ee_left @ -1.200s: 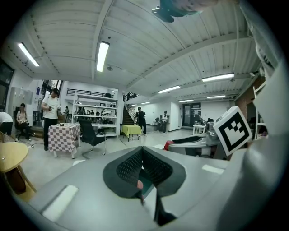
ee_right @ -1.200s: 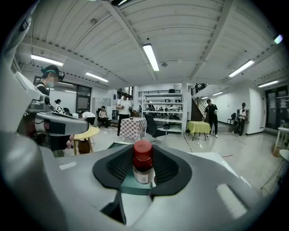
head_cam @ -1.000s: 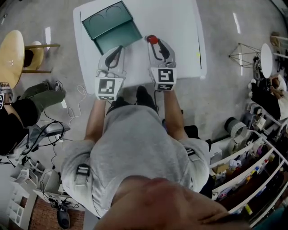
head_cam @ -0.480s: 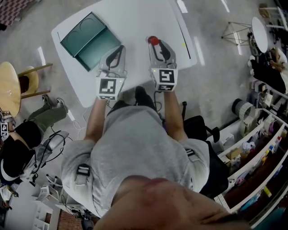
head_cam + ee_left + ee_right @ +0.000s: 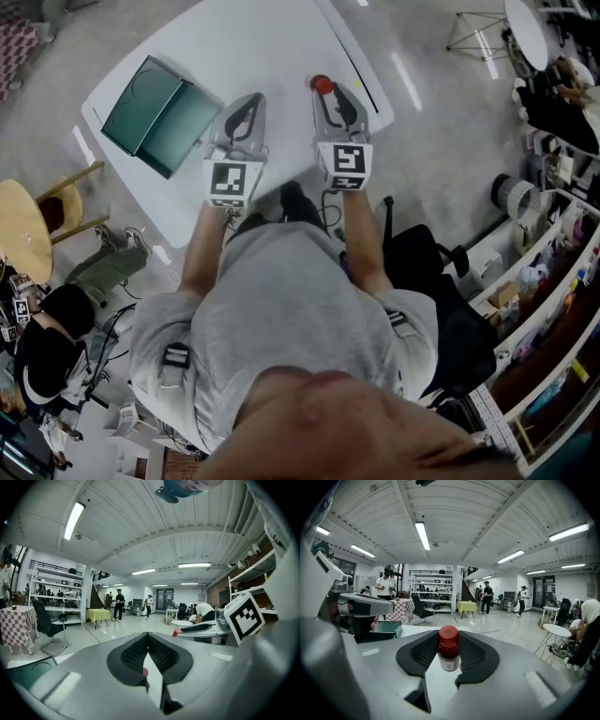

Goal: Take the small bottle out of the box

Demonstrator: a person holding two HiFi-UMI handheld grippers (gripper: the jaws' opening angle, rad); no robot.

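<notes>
The small bottle (image 5: pixel 449 655), dark glass with a red cap (image 5: pixel 322 84) and a white label, stands upright between the jaws of my right gripper (image 5: pixel 449 641), which is shut on it above the white table (image 5: pixel 272 47). The green box (image 5: pixel 159 112) lies open on the table's left part; in the right gripper view the box (image 5: pixel 386 629) shows past the left jaw. My left gripper (image 5: pixel 246 111) hovers just right of the box, and its pads meet at the tips with nothing between them (image 5: pixel 147 635).
The table's right edge (image 5: pixel 361 80) runs close beside my right gripper. A wooden stool (image 5: pixel 28 220) and a seated person (image 5: pixel 56 328) are at the left, with shelves (image 5: pixel 553 281) and an office chair (image 5: pixel 450 300) at the right. Cables lie on the floor.
In the head view the table and the box have swung to the left and turned. Both grippers keep their places in the picture, with the bottle still in the right one.
</notes>
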